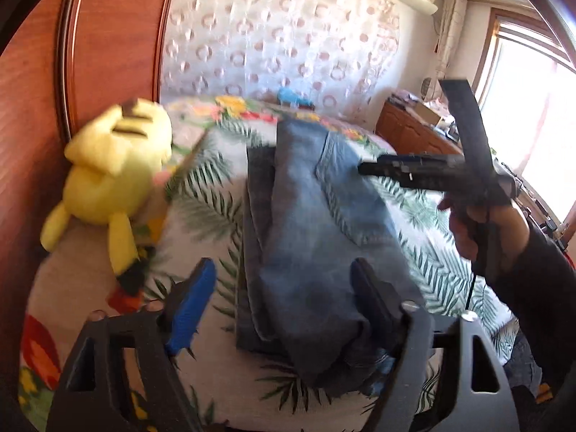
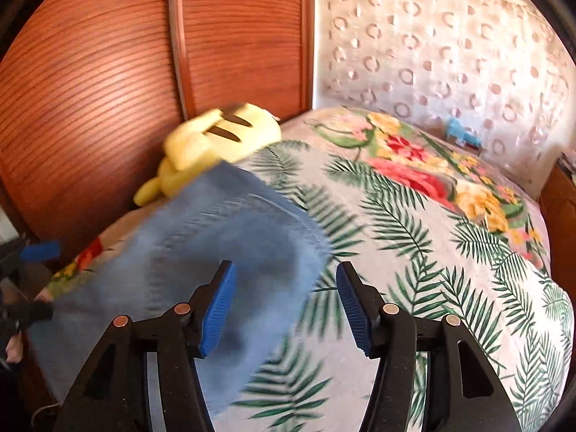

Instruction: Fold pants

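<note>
One folded pants (image 1: 309, 237) bundle — long axis toward the headboard (image 1: 280, 36)

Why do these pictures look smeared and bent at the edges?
Left wrist view: the yellow plush toy is motion-blurred and the window glares white. Right wrist view: the jeans smear; the fisheye lens bows the wooden panel.

light: bright daylight | source: blown-out wood-framed window (image 1: 532, 115), upper right | blur: motion smear on folded blue denim pants (image 2: 201, 252) | edges: fisheye bending, dark corners
</note>
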Motion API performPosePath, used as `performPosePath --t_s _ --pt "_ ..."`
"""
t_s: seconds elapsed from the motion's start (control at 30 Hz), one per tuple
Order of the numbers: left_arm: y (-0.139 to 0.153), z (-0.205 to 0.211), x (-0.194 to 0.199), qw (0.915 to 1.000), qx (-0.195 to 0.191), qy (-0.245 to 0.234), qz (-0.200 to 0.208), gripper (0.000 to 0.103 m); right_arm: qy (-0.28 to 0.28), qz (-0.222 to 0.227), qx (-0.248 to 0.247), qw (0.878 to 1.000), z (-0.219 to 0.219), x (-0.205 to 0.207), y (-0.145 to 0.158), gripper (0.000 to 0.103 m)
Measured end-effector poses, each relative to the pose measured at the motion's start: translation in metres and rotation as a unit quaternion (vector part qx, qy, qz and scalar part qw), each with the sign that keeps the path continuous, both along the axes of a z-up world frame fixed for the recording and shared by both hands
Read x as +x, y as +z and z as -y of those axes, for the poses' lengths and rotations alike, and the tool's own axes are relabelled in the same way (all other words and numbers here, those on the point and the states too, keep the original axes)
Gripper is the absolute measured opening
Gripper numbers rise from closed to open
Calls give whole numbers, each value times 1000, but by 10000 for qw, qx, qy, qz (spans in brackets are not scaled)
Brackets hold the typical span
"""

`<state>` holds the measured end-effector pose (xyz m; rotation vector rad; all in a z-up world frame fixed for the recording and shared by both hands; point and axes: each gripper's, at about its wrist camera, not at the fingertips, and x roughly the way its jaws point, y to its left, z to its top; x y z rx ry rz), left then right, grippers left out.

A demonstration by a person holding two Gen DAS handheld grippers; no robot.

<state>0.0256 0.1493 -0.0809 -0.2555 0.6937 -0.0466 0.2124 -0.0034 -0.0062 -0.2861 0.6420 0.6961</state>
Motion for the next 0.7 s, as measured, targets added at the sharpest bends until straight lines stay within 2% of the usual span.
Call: performPosePath --t_s 0.1,0.3,0.37,0.47,0.53,0.57,0.6,0.67,0.7 --pt "-13 4 2 9998 -30 10 -186 62 14 -216 55 9997 -7 17 -4 61" --pt "-26 9 -1 9993 -234 24 -291 53 300 -627 263 9972 -25 42 -16 73" --pt "-28 9 -2 9992 -296 2 -253 49 430 -960 420 9936 -27 51 -25 76" --pt "-28 9 -7 9989 -448 -66 -147 38 582 -1442 705 9853 -29 68 -36 78" --pt "-26 10 -7 9989 -448 -81 -122 31 673 -1582 811 9818 -26 82 -37 78" --pt "-24 11 -7 9991 -413 -80 -112 28 743 -1646 821 9801 -28 84 -37 73" --pt "-22 11 -6 9991 -394 -84 -101 23 857 -1766 877 9766 -30 86 -37 61" --pt "-17 8 -5 9991 -408 -89 -43 17 893 -1702 902 9772 -34 85 -32 48" --pt "-12 8 -5 9991 -409 -79 22 15 918 -1626 897 9783 -34 84 -28 38"
